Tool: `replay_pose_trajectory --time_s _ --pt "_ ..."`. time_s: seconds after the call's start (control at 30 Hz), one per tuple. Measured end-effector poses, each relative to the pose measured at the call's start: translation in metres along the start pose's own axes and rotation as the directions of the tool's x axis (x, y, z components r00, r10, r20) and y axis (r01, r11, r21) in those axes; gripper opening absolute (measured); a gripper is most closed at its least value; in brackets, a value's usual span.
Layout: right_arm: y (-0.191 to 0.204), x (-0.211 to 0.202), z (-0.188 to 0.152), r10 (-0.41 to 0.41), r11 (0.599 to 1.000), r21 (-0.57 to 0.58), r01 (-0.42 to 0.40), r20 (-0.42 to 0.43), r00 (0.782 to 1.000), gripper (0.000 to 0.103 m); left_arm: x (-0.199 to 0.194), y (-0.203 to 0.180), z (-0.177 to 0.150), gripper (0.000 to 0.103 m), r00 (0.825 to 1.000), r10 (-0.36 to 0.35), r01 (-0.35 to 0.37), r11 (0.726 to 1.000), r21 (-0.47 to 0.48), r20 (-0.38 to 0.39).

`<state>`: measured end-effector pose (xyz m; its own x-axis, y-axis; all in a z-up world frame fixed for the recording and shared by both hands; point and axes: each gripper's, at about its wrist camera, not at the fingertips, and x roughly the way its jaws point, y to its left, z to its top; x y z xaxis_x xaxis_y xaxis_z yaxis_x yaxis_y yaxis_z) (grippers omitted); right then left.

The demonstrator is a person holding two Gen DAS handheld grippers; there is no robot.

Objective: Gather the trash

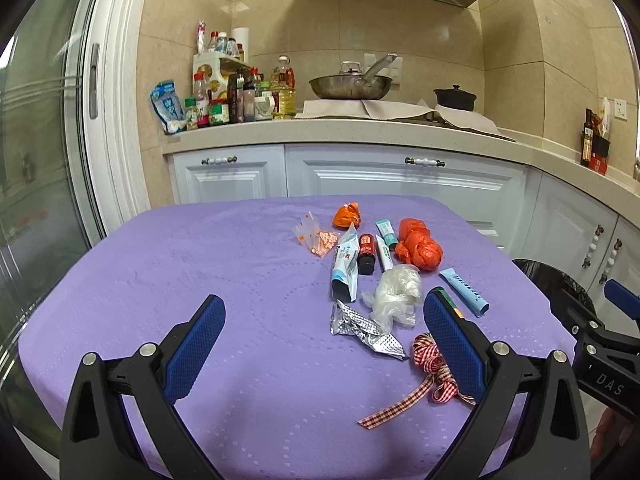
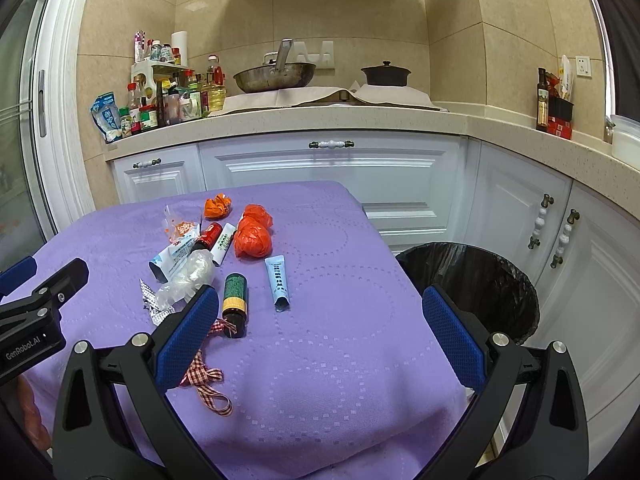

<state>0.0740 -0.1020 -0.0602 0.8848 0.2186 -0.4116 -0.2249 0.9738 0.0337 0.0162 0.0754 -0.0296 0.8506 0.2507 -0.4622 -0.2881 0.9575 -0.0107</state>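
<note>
Trash lies scattered on a purple tablecloth (image 1: 200, 264) (image 2: 328, 340): a silver blister pack (image 1: 360, 330), a clear plastic wad (image 1: 398, 290) (image 2: 188, 276), a red checked ribbon (image 1: 430, 364) (image 2: 206, 384), a light blue tube (image 1: 466, 292) (image 2: 279, 282), an orange bag (image 1: 418, 250) (image 2: 252, 238), a green-labelled brown bottle (image 2: 234, 306), a red bottle (image 1: 366, 254). My left gripper (image 1: 324, 320) stands open over the table's near side, the blister pack between its fingers' lines. My right gripper (image 2: 320, 308) is open, empty, near the table's right edge.
A bin with a black liner (image 2: 476, 284) (image 1: 556, 280) stands on the floor right of the table. White cabinets (image 2: 328, 168) and a counter with bottles, a wok (image 2: 276, 74) and a black pot (image 2: 386, 72) run behind. A glass door (image 1: 36, 160) is at left.
</note>
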Motion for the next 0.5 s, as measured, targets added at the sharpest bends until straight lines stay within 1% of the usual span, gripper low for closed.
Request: replay_pose_trajectory --time_s 0.07,0.17,0.5 --pt "-0.0001 0.0001 0.0000 0.001 1.000 0.001 -0.001 0.000 1.000 0.100 0.0011 0.0008 -0.0005 0.097 1.000 0.004 -0.004 1.000 -0.003 -0.010" --pt "-0.0001 0.0000 0.0000 0.001 1.000 0.000 -0.001 0.000 1.000 0.100 -0.0004 -0.0001 -0.0006 0.097 1.000 0.014 -0.014 1.000 0.013 0.002" --pt "-0.0013 0.0006 -0.0020 -0.001 1.000 0.001 0.001 0.001 1.000 0.100 -0.0025 -0.0005 -0.0010 0.097 1.000 0.007 -0.007 1.000 0.012 -0.002"
